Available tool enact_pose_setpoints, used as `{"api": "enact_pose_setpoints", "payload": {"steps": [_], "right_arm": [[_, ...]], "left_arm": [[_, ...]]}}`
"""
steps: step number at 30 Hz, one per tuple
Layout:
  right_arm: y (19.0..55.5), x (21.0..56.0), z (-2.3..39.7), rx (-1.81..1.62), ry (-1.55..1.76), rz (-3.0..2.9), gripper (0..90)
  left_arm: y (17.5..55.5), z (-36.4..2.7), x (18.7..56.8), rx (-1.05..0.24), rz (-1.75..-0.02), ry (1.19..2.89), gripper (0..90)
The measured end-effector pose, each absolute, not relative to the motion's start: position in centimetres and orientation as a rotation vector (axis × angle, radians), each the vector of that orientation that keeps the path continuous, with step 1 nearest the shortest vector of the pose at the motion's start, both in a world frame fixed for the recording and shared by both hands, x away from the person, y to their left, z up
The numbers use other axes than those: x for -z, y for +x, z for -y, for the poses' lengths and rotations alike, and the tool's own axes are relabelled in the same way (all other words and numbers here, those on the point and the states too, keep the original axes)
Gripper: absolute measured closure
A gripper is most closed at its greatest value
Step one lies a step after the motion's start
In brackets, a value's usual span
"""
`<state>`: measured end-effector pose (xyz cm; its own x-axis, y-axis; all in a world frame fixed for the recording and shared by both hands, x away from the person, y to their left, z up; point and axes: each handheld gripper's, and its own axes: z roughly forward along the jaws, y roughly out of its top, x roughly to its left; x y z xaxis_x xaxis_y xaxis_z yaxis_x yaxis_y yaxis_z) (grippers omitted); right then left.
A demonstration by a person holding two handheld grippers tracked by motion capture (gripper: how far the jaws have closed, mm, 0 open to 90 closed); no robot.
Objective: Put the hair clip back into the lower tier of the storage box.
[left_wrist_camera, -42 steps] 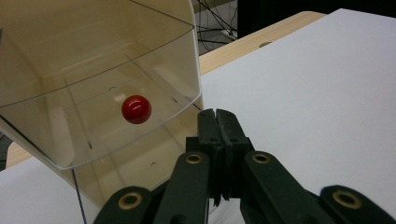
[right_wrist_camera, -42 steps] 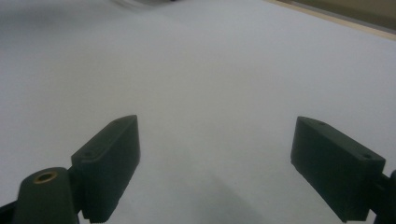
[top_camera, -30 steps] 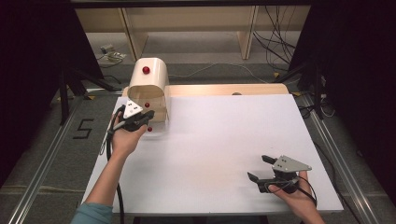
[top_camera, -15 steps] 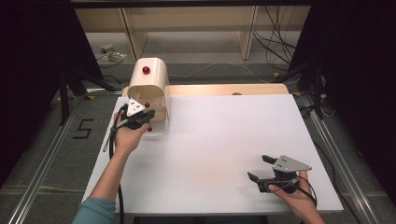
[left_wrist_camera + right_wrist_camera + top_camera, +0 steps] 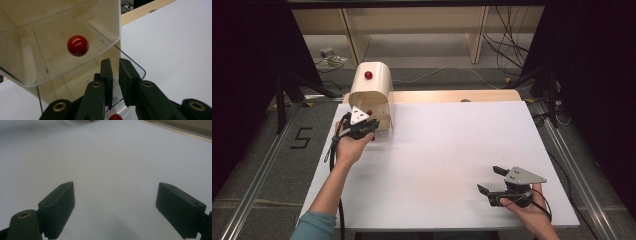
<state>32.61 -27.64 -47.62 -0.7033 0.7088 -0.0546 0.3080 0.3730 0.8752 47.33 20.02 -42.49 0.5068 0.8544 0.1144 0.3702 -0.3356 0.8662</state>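
- White table top (image 5: 447, 150): largest thing here, a bare wooden strip (image 5: 452, 96) along its far edge.
- Cream box with a rounded top (image 5: 371, 95): sits at the far-left corner of the table, red knob (image 5: 368, 75) on its top.
- Clear plastic flap (image 5: 62, 50) on the box front: carries a red ball knob (image 5: 77, 45), hangs tilted out toward me in the left gripper view.
- My left gripper (image 5: 362, 125): right at the box front, jaws nearly together on the flap's lower edge (image 5: 130, 72); a thin gap shows between the pads, the clear edge runs through it.
- My right gripper (image 5: 492, 181): near-right part of the table, well apart from the box, jaws wide apart, nothing between them.
- Second small red knob (image 5: 115, 117): low on the box, just below my left jaws.
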Motion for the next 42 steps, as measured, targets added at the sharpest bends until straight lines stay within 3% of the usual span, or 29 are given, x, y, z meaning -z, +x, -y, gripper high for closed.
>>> {"api": "enact_pose_setpoints", "payload": {"steps": [15,26,42], "right_arm": [[32.6,47.6,27.6,-1.279,0.879,-2.219,16.4],[32.5,47.6,27.5,-1.278,0.878,-2.22,16.4],[32.5,47.6,27.5,-1.28,0.872,-2.226,16.3]], "left_arm": [[45.8,-20.0,41.2,-0.72,-1.035,1.869,61.6],[44.4,-19.5,40.5,-0.684,-1.044,1.843,42.1],[42.0,-17.5,40.6,-0.634,-0.943,1.839,21.6]]}}
